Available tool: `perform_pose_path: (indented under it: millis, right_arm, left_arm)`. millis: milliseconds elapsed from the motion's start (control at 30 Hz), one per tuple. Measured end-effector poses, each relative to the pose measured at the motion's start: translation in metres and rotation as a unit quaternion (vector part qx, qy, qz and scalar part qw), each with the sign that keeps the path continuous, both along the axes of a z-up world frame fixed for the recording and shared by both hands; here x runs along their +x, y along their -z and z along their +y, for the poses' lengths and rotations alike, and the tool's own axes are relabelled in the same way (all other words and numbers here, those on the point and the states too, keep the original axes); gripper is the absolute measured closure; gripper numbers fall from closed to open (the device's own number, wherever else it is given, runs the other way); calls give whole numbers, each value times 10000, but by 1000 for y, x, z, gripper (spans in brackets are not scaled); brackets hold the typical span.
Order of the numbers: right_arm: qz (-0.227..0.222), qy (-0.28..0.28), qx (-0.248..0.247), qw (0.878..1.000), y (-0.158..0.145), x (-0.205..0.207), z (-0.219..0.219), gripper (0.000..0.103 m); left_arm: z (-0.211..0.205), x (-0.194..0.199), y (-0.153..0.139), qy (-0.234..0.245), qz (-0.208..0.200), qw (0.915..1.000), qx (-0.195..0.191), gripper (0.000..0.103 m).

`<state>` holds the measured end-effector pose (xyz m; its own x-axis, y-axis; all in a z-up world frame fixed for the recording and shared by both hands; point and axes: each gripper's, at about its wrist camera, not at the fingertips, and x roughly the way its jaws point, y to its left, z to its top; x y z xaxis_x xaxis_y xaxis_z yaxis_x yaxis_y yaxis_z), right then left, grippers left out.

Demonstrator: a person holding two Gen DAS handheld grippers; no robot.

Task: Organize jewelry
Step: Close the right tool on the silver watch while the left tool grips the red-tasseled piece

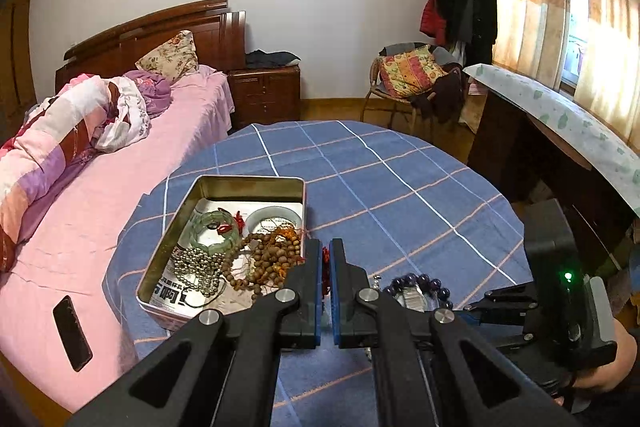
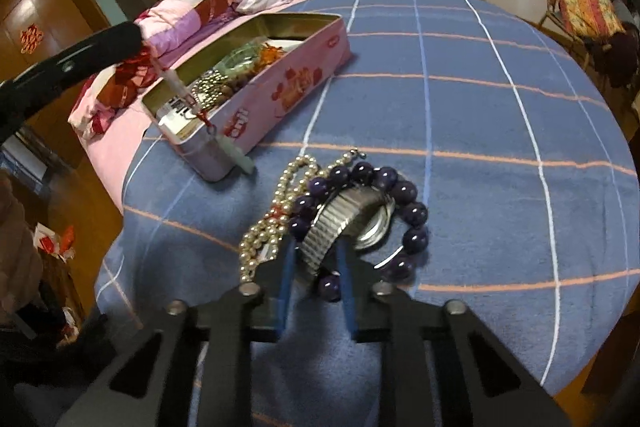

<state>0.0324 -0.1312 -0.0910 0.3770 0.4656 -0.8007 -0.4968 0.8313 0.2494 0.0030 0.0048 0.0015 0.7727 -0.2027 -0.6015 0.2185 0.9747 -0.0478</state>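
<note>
1. Jewelry lay in two groups: a heap in the tin (image 1: 256, 183) and a loose pile on the worktop (image 2: 480, 115), which wore a blue checked cloth.
2. In the tin sat a green bangle (image 1: 216, 231), a pale bangle (image 1: 274, 217), brown beads (image 1: 272, 259) and a silver bead chain (image 1: 198, 267), all on printed paper.
3. The loose pile held a purple bead bracelet (image 2: 404, 195), a steel watch (image 2: 352, 219) lying inside that ring, and a pearl strand (image 2: 280, 211) touching the bracelet's left side.
4. The left gripper (image 1: 325, 259) was nearly closed, pinching a red cord (image 1: 325, 269) between its blue pads; from that cord hung a pale green pendant (image 2: 240, 157).
5. The right gripper (image 2: 316, 267) stood part open, its fingers either side of the watch's band; whether they pressed it I cannot tell.
6. Only the right view showed the pendant hanging just beside the tin's near corner, and the tin's pink printed side. Only the left view showed the tin's whole floor, a phone (image 1: 72, 333) on the pink bed (image 1: 100, 219), and the right gripper's body.
7. In the left view the tin's long axis ran away from the camera, slightly rightward; in the right view it slanted up to the right. The pendant's cord ran down from the left gripper, leaning right.
</note>
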Motion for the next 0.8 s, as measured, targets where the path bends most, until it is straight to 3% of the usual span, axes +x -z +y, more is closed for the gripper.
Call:
perform_pose_path:
  millis: [67, 800]
  right_arm:
    - [-69, -48, -11, 10000, -2, -2, 0, 88]
    - [-709, 112, 770, 9944, -65, -3, -36, 92]
  left_arm:
    - [0, 0, 1, 7, 15, 10000, 8, 101]
    - [18, -1, -14, -144, -146, 9997, -120, 101]
